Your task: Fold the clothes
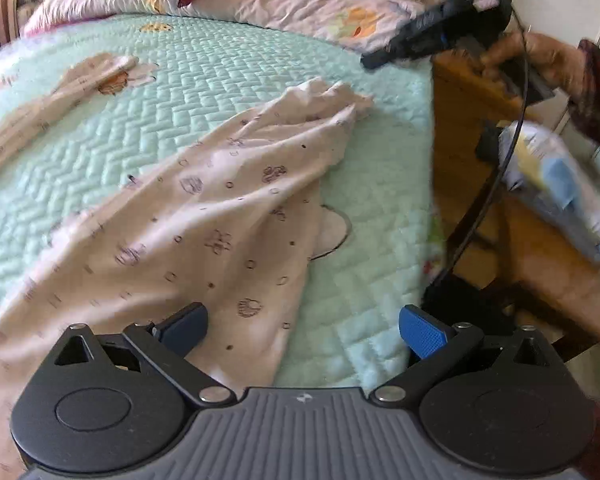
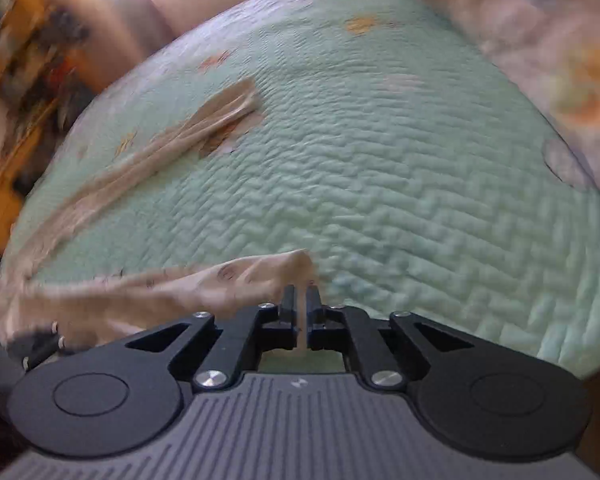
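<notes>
A pale pink patterned garment [image 1: 204,216] lies spread on a light green quilted bed cover [image 1: 228,68]. My left gripper [image 1: 302,332] is open, its blue pads apart just above the garment's near edge, holding nothing. In the left wrist view my right gripper [image 1: 384,56] is raised over the bed's right edge, held by a hand. In the right wrist view my right gripper [image 2: 300,296] is shut on the garment [image 2: 204,284], with a strip of cloth pinched between its fingers. A second long part of the garment [image 2: 148,160] lies across the cover to the far left.
Crumpled floral bedding [image 1: 300,4] is piled along the back of the bed. A wooden chair [image 1: 540,240] with folded light blue cloth [image 1: 560,184] stands right of the bed. A black cable [image 1: 496,184] hangs beside it.
</notes>
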`<action>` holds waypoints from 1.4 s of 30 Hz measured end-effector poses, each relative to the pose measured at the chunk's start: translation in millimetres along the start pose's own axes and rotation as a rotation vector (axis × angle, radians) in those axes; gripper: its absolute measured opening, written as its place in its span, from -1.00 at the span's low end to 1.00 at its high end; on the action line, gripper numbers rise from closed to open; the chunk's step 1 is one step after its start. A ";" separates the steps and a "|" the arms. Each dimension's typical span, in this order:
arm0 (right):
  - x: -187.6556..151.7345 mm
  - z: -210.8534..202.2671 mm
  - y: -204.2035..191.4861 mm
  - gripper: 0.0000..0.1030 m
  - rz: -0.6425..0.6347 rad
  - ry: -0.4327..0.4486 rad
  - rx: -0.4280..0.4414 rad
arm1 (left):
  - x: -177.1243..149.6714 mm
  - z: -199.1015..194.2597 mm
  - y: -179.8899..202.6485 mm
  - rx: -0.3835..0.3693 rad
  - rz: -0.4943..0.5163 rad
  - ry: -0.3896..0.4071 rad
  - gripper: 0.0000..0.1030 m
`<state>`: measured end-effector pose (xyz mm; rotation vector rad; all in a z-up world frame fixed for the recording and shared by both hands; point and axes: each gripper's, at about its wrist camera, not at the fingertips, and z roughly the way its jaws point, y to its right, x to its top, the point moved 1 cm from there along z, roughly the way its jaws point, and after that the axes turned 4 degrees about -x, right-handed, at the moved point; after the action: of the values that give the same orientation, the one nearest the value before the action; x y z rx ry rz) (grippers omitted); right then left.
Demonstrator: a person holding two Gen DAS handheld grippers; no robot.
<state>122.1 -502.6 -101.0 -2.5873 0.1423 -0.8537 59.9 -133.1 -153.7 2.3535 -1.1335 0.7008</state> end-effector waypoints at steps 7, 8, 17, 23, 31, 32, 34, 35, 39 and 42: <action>-16.2 3.7 20.2 -0.38 0.110 0.089 0.074 | 7.1 14.2 16.0 0.166 0.120 -0.069 0.88; -19.1 8.3 21.7 -0.37 0.111 0.083 0.071 | 8.0 14.8 16.2 0.166 0.123 -0.074 0.84; -20.4 37.4 -1.5 -0.36 -0.240 0.108 -0.022 | 12.0 17.8 14.9 0.157 0.125 -0.097 0.76; -22.3 46.2 -15.6 0.00 -0.455 0.116 0.004 | 9.8 19.3 14.9 0.148 0.120 -0.086 0.86; -40.4 58.5 -47.3 -0.02 -0.898 0.188 -0.105 | 11.1 22.3 15.3 0.147 0.114 -0.097 0.97; -41.9 59.0 -49.6 -0.02 -0.932 0.195 -0.114 | 11.0 22.2 15.4 0.146 0.114 -0.098 0.97; -44.0 59.2 -54.4 -0.08 -0.993 0.200 -0.127 | 11.0 21.8 15.4 0.145 0.114 -0.100 0.97; -44.0 59.7 -57.3 -0.15 -1.015 0.195 -0.128 | 10.9 21.7 15.6 0.144 0.114 -0.100 0.97; -38.9 63.0 -66.3 -0.95 -1.018 0.163 -0.131 | 10.6 21.7 16.0 0.145 0.116 -0.101 0.97; -20.5 58.1 -60.5 -0.99 -0.845 0.203 -0.113 | 10.4 21.8 16.1 0.148 0.116 -0.101 0.98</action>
<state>137.8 -422.6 -129.6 -2.6385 -0.9284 -1.4083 58.1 -160.9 -161.8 2.4860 -1.3117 0.7360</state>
